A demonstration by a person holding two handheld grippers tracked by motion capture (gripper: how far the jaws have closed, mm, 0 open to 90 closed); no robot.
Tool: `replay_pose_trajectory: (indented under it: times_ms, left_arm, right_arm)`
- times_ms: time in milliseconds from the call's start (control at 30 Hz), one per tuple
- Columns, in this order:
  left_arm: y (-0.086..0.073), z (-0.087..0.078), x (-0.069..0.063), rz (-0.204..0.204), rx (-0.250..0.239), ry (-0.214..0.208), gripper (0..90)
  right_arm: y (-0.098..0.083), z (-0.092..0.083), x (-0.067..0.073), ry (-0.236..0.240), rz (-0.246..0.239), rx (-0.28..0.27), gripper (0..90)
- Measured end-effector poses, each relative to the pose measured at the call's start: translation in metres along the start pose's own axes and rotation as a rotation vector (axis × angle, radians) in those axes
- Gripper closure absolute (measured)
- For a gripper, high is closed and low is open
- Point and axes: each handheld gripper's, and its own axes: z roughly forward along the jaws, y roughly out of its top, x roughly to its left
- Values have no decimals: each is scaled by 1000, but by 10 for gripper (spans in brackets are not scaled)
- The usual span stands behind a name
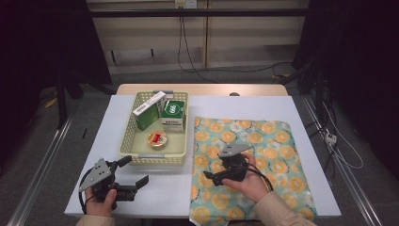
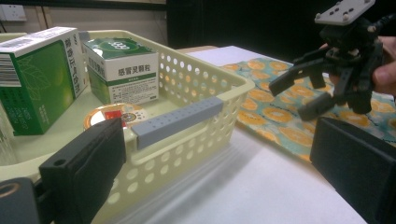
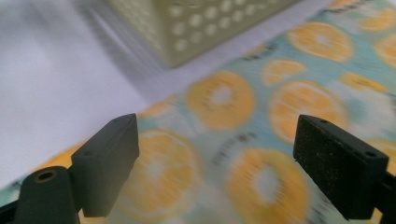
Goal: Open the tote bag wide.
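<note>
Over the orange-print cloth [image 1: 254, 155], near its left edge, the right gripper [image 1: 217, 177] hangs with jaws spread wide and nothing between them; its own view is blurred, so how high it sits above the cloth cannot be told. Just left of the cloth stands the basket [image 1: 141, 159], holding two green boxes [image 1: 162, 113] upright at the back and a small round tin [image 1: 157, 139] in front, its grey handle [image 2: 177, 122] and near wall between the left gripper and the tin. Near the table [image 1: 244, 101] front, the left gripper [image 1: 136, 172] also has its jaws apart and empty, close to the basket's near corner.
</note>
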Motion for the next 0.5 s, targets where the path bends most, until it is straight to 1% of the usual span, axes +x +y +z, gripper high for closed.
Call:
replay_pose_trajectory:
  times_ms: [33,67,100,133,167,267,300,333,367,400,500]
  left_arm:
    - [0,0,0,-1,-1,0,35]
    - [0,0,0,1,-2,0,35]
    - [0,-1,0,0,-2,1,35]
    - [0,-1,0,1,-3,0,35]
    - [0,-1,0,-1,-3,0,35]
    - [0,-1,0,-2,-3,-1,35]
    - [0,-1,0,-2,-3,-2,35]
    - [0,-1,0,3,-3,-2,35]
    - [0,-1,0,2,-3,-2,35]
    - [0,-2,1,2,-4,-2,35]
    - [0,-1,0,-5,-3,3,35]
  right_arm:
    - [0,0,0,0,0,0,144]
    - [3,10,11,36,-11,4,137]
    - [3,14,15,51,-25,1,133]
    - [3,14,15,51,-25,1,133]
    - [3,23,24,71,-42,22,132]
    - [1,33,32,68,-81,54,148]
    - [1,33,32,68,-81,54,148]
    - [-1,35,34,69,-79,69,163]
    - [-3,37,36,63,-98,70,168]
    - [-3,37,37,45,-104,68,186]
    - [-3,36,35,32,-100,55,343]
